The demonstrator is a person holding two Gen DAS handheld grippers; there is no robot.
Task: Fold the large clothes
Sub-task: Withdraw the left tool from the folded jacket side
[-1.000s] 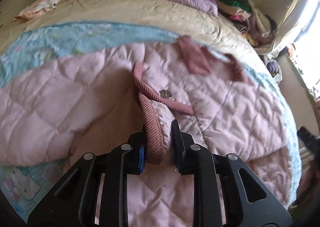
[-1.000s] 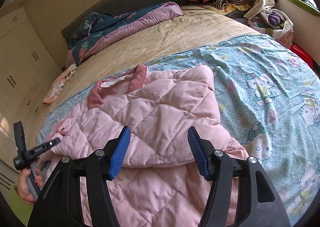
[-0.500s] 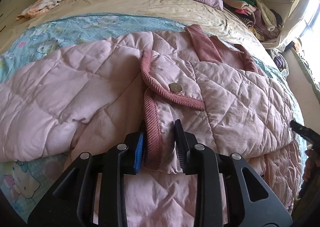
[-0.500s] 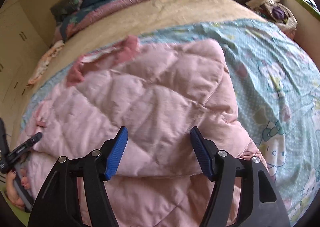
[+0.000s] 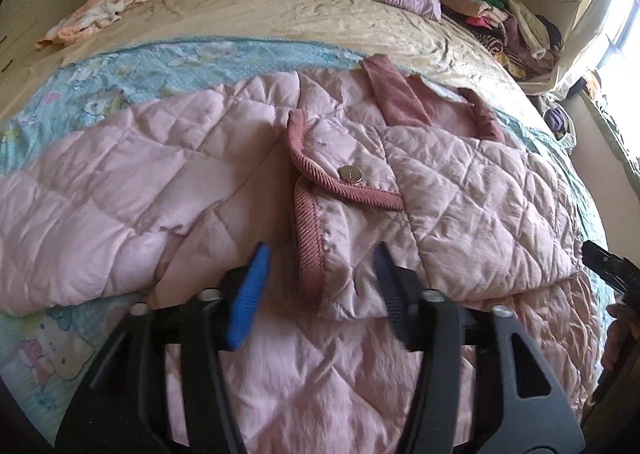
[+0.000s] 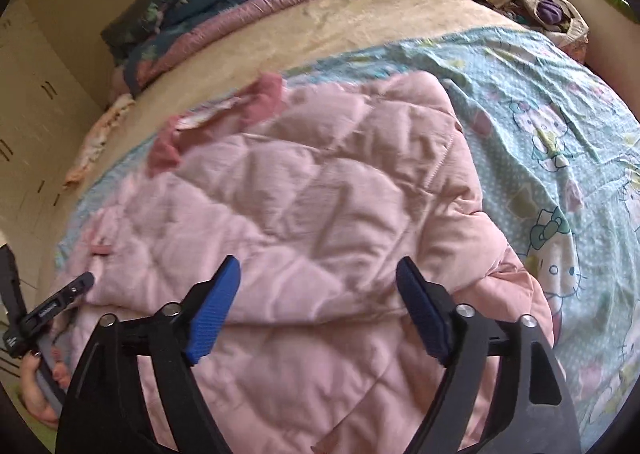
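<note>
Left wrist view: a bed [image 5: 280, 26] is covered by a pink quilted jacket [image 5: 460, 182], its lower hem cut off by the frame. The left gripper [image 5: 320, 274] has just been opening; its blurred jaws stand apart around the cuff [image 5: 310, 254]. The right gripper [image 6: 318, 290], widened too, is empty above the jacket.

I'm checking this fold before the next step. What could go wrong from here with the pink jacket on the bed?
The left hand-held gripper has just been opening, with the ribbed cuff loose between its pads; the folded sleeve may spring back. The right hand-held gripper, also just opening, hangs over the pink jacket and could drag the puffy top layer askew.
</note>
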